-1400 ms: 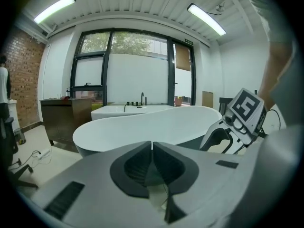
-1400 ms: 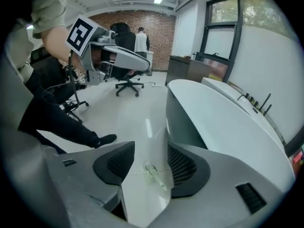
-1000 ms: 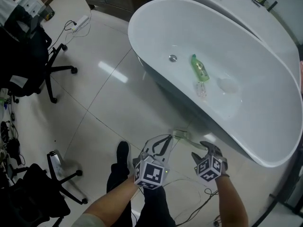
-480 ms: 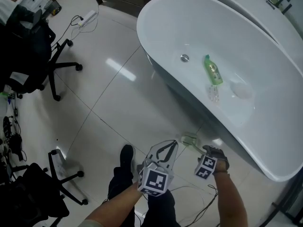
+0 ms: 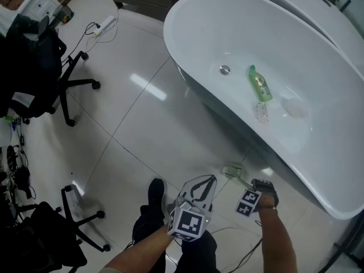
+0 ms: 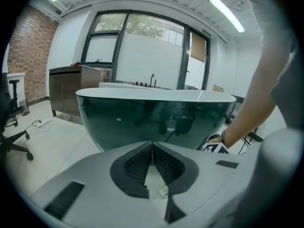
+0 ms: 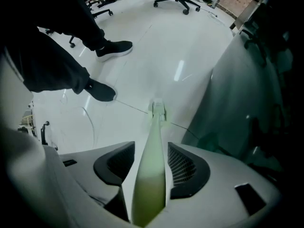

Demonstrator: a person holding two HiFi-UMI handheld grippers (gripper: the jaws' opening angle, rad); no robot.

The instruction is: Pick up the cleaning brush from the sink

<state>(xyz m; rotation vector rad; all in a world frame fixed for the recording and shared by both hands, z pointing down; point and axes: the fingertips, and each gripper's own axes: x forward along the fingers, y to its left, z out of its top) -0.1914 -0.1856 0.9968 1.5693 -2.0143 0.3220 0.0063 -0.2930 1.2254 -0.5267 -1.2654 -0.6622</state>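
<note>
A pale green cleaning brush (image 5: 232, 169) hangs just above the white floor tiles beside the tub, bristle head lowest. My right gripper (image 5: 244, 183) points steeply down and has the handle (image 7: 153, 146) between its jaws, which are closing on it. In the right gripper view (image 7: 151, 152) the handle fills nearly all of the gap between the pads. My left gripper (image 5: 210, 178) hovers to the left of it, shut with nothing in it; its pads (image 6: 142, 163) meet at the tips, facing the tub's dark outer wall (image 6: 156, 113).
The white freestanding bathtub (image 5: 170, 38) holds a green bottle (image 5: 259, 84), a small clear object (image 5: 261, 112) and a drain (image 5: 225, 69). Black office chairs (image 5: 62, 84) stand at the left. The person's shoe (image 5: 156, 191) and a thin cable (image 7: 128, 107) are on the tiles.
Both grippers have sunk toward the floor. The right one has tipped to point downward, carrying the brush with it, so the brush head is now close to the tiles.
</note>
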